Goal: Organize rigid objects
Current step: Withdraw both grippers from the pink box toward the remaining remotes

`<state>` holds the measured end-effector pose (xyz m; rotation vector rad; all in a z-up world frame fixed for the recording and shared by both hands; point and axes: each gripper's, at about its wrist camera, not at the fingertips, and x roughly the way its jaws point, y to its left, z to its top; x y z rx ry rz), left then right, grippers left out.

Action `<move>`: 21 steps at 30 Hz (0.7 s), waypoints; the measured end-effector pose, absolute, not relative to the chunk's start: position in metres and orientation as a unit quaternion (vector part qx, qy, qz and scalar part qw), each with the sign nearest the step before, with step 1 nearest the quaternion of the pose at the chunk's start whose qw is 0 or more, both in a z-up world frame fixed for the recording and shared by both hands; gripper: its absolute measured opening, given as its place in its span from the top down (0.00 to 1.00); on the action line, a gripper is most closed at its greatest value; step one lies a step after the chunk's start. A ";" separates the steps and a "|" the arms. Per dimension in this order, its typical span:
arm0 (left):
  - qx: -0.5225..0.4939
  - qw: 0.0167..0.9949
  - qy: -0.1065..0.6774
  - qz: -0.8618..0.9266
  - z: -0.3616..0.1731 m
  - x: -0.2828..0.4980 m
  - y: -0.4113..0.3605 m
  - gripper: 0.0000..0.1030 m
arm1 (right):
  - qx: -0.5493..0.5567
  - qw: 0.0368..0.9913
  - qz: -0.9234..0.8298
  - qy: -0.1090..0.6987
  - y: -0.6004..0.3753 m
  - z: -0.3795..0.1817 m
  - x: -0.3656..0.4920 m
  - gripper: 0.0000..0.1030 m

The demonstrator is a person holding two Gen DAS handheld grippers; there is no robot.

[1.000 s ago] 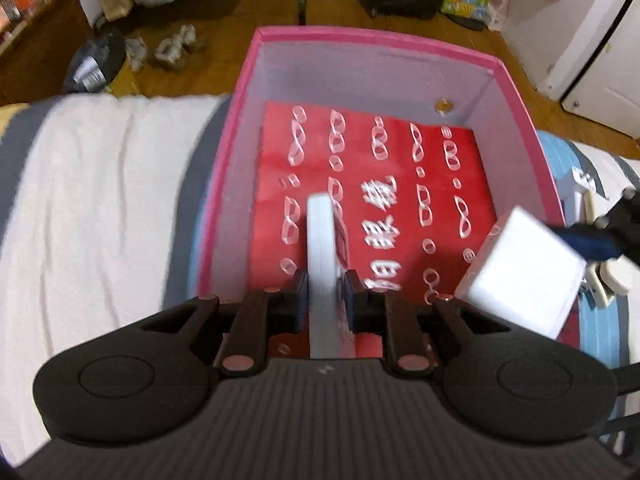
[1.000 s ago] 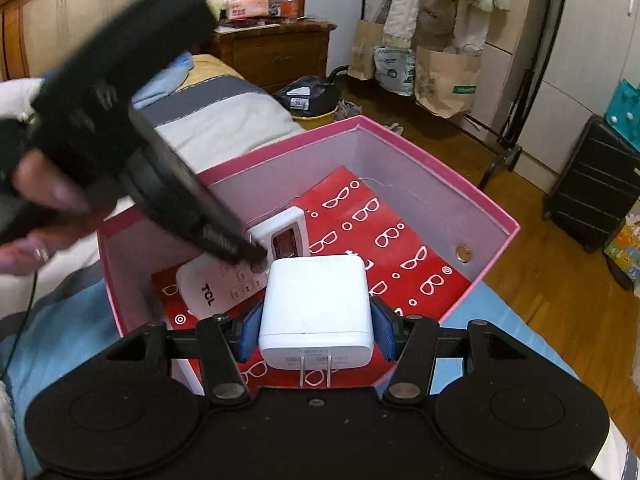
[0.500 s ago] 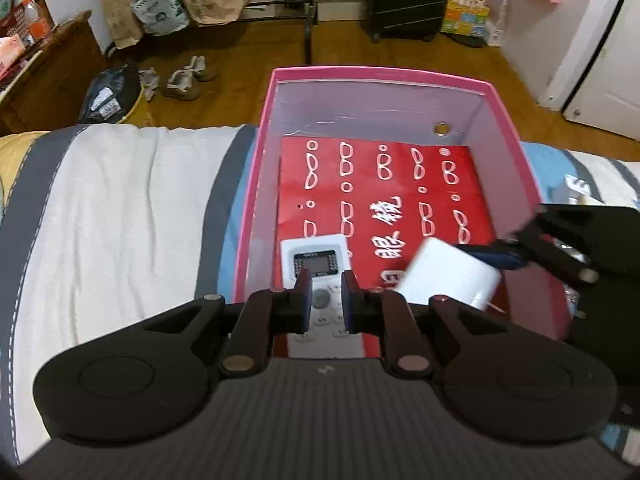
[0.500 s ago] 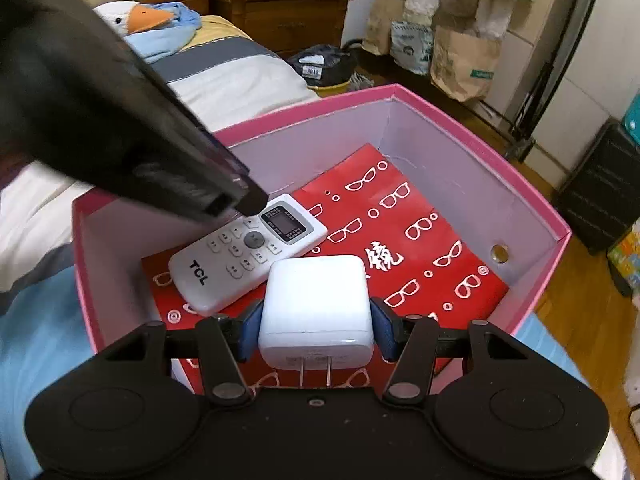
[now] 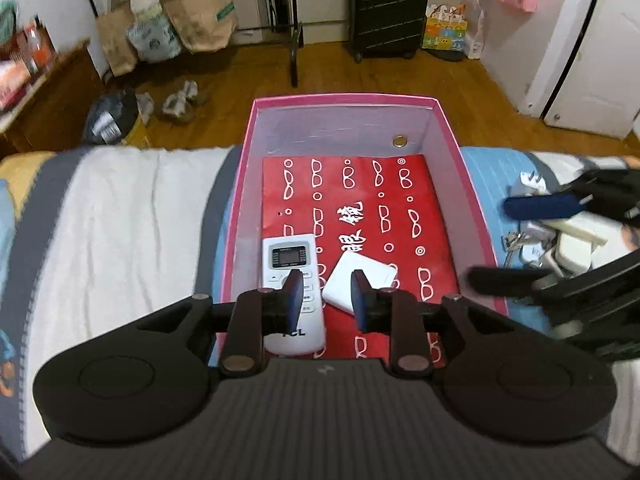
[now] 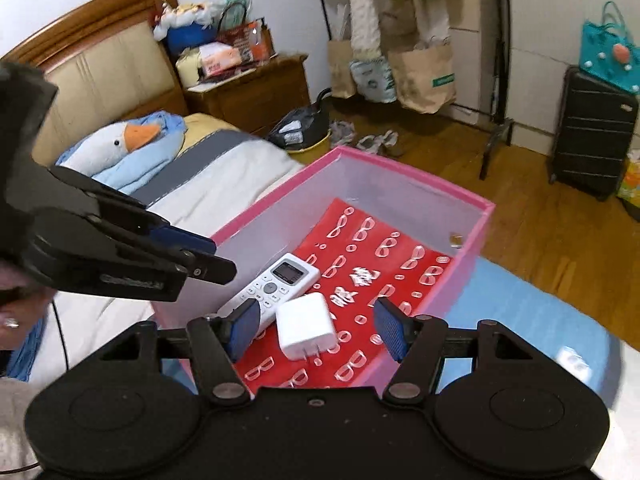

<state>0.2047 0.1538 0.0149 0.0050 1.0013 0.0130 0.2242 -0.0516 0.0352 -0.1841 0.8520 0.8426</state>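
Observation:
A pink box (image 5: 236, 216) (image 6: 472, 256) with a red patterned floor stands on the bed. Inside it lie a white TCL remote (image 5: 290, 268) (image 6: 276, 280) and, beside it, a white charger block (image 5: 344, 284) (image 6: 306, 326). My left gripper (image 5: 325, 296) hovers above both with its jaws opening and nothing between them. My right gripper (image 6: 316, 330) is raised over the box's near edge, jaws opening, apart from the charger that lies below. The right gripper (image 5: 520, 240) also shows at the right of the left wrist view, and the left gripper (image 6: 188, 256) at the left of the right wrist view.
To the right of the box, on the blue bedding, lie several small items: another white plug (image 5: 528, 182), keys (image 5: 514, 240) and a cream object (image 5: 576, 244). A goose plush (image 6: 120, 144) rests near the headboard. A hand (image 6: 12, 312) holds the left gripper.
The left gripper let go of the remote, which now lies flat in the box, and rose. The right gripper released the charger into the box and pulled back up and to the right.

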 end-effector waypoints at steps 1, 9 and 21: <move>0.009 0.877 0.481 0.006 0.018 0.202 0.150 0.76 | -0.085 0.824 0.392 0.399 -0.058 0.042 0.220 0.34; 0.034 0.883 0.466 -0.029 0.043 0.181 0.120 0.67 | -0.070 0.842 0.365 0.391 -0.111 0.073 0.191 0.34; 0.079 0.887 0.442 -0.110 0.059 0.158 0.033 0.46 | -0.083 0.872 0.322 0.359 -0.176 0.082 0.147 0.25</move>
